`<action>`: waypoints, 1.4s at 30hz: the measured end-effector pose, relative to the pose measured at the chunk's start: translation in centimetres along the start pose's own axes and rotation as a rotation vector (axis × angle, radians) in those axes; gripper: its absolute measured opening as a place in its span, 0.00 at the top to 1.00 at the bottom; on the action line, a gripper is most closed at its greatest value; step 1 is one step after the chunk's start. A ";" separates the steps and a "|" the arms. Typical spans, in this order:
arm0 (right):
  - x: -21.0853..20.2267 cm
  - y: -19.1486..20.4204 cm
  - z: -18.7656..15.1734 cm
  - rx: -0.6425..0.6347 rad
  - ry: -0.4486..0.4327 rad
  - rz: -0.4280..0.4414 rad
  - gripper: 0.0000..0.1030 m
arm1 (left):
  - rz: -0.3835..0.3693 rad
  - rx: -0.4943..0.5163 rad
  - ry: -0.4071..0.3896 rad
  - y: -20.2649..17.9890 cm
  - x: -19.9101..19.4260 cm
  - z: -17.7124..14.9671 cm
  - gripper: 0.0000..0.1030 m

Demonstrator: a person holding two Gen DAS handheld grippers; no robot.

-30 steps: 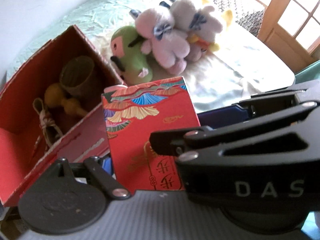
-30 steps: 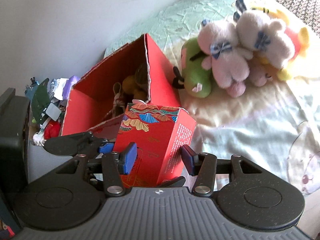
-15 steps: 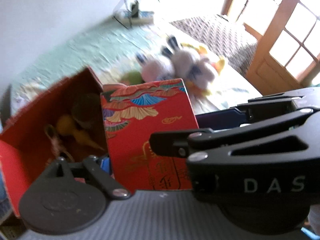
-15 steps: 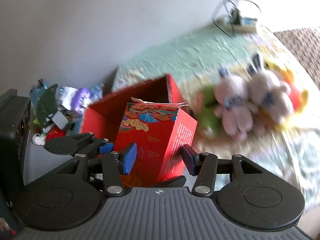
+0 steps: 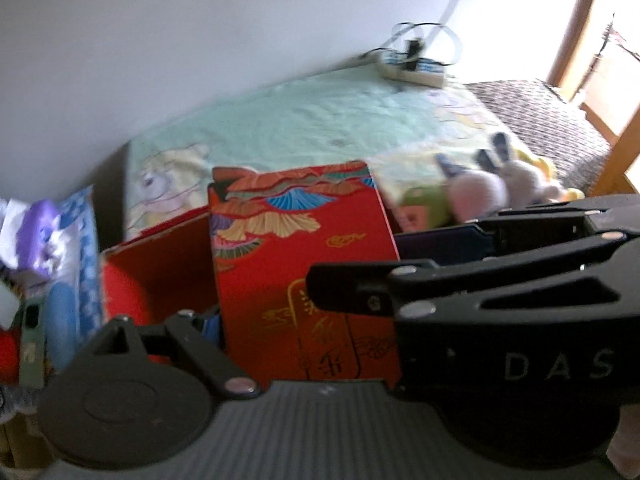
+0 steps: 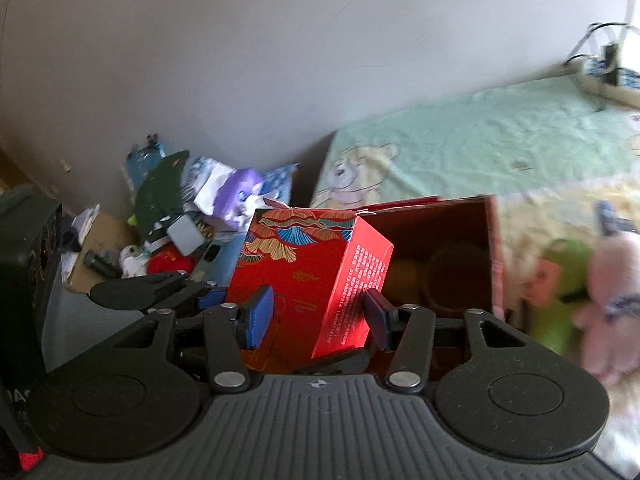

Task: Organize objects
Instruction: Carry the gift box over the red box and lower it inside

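Bed [image 6: 480,140] behind: one patterned red box [image 6: 304,276], both tools [image 6: 316,312] [image 5: 308,304] clamped on it.

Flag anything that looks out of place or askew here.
The small red patterned box is tilted between both hand-held grippers, its torn top flap sticking up. Beside the bed, a jumbled pile of packets and wrappers lies heaped against the wall.
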State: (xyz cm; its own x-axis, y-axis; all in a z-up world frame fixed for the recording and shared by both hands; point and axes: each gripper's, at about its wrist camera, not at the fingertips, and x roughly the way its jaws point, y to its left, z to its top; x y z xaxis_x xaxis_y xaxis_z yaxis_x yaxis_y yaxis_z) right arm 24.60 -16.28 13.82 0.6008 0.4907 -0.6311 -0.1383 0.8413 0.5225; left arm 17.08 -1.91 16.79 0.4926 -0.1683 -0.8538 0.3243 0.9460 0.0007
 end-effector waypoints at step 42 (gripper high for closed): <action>15.5 -4.3 0.0 0.215 0.293 0.141 0.57 | 0.269 -0.149 0.176 10.5 9.3 -2.3 0.17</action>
State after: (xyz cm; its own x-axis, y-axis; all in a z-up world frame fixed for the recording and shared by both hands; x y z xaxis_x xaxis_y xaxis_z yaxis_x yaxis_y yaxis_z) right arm 34.54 -12.32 1.79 0.3334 0.6682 -0.6651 -0.0168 0.7095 0.7045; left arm 23.20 7.06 7.72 0.3939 0.1308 -0.9098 0.0736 0.9822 0.1731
